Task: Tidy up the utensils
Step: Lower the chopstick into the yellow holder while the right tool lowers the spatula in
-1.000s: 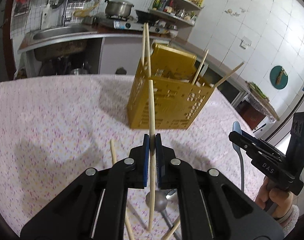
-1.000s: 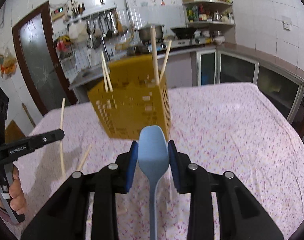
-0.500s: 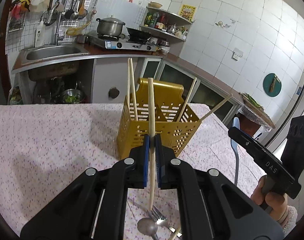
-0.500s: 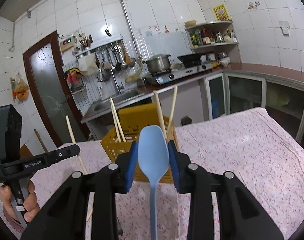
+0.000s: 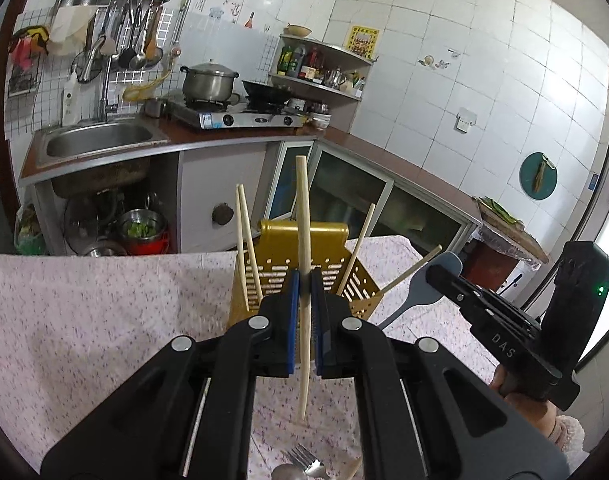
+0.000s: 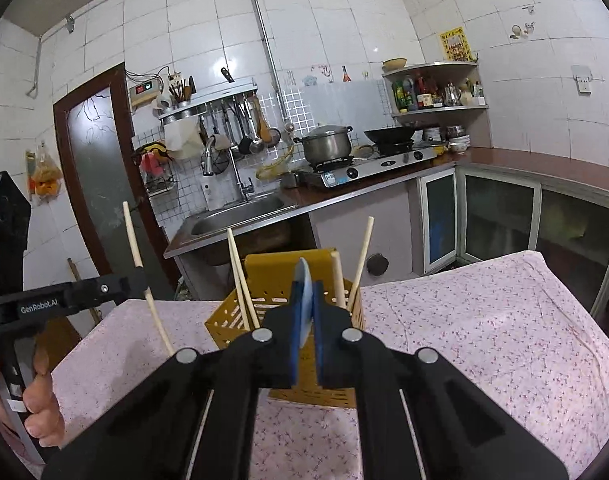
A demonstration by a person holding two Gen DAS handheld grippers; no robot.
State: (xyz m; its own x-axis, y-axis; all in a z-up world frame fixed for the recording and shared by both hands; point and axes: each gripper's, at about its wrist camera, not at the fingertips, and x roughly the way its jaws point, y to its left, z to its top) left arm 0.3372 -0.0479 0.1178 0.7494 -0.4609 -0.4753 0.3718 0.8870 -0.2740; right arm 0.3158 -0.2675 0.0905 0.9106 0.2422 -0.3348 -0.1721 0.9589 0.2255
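While left claw [image 5: 305, 276] pinches chopstick [image 5: 303, 240], right claw [image 6: 307, 280] clamps blue spoon [image 6: 303, 300].

Blue spoon [image 6: 303, 300] now edge-on in right gripper [image 6: 305, 312], vs flat-on earlier.

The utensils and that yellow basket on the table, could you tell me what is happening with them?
A person is sorting utensils with two handheld grippers. The left gripper is shut on a wooden chopstick, held upright just short of the yellow basket. The right gripper is shut on a blue spoon, also raised near the basket. Four chopsticks already stand in it, while a fork lies on the floral tablecloth.
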